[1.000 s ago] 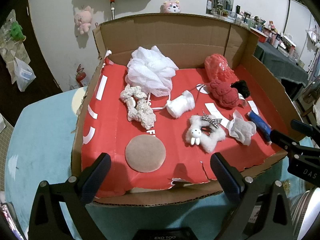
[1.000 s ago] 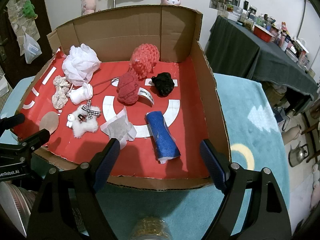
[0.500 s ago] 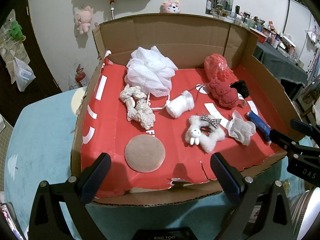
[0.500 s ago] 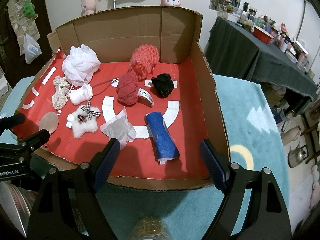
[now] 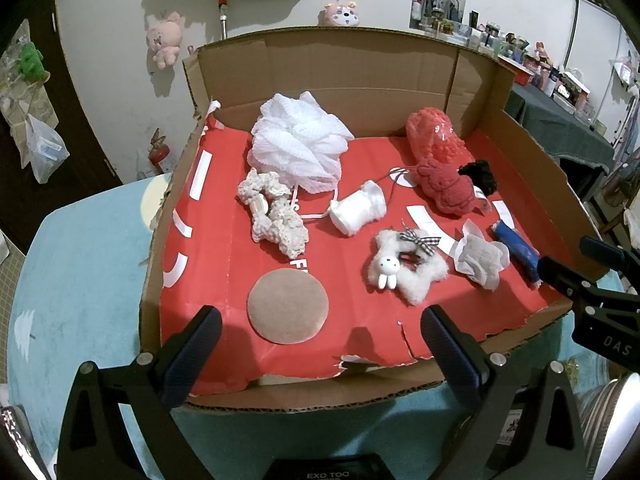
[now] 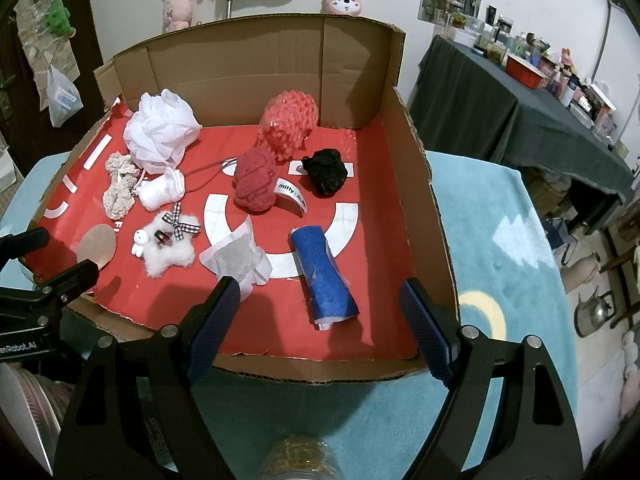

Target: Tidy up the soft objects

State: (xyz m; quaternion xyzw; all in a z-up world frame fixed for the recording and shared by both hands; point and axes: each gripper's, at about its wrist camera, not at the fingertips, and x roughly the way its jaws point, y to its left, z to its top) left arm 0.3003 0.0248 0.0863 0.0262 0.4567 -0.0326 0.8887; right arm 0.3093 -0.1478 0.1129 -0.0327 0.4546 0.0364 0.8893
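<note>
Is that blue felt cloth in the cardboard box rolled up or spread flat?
Rolled up. The blue felt cloth lies on the red floor of the cardboard box as a short tube, its white lining showing at the near end.

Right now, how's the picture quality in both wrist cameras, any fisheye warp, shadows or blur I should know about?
Left wrist view: strong fisheye bend with black corners, the cardboard box walls curve; sharp focus; the fingers cast dark shadows on the red liner. Right wrist view: same warp; the blue roll is crisp, with shadows ahead of both fingers; no glare on the objects.
</note>
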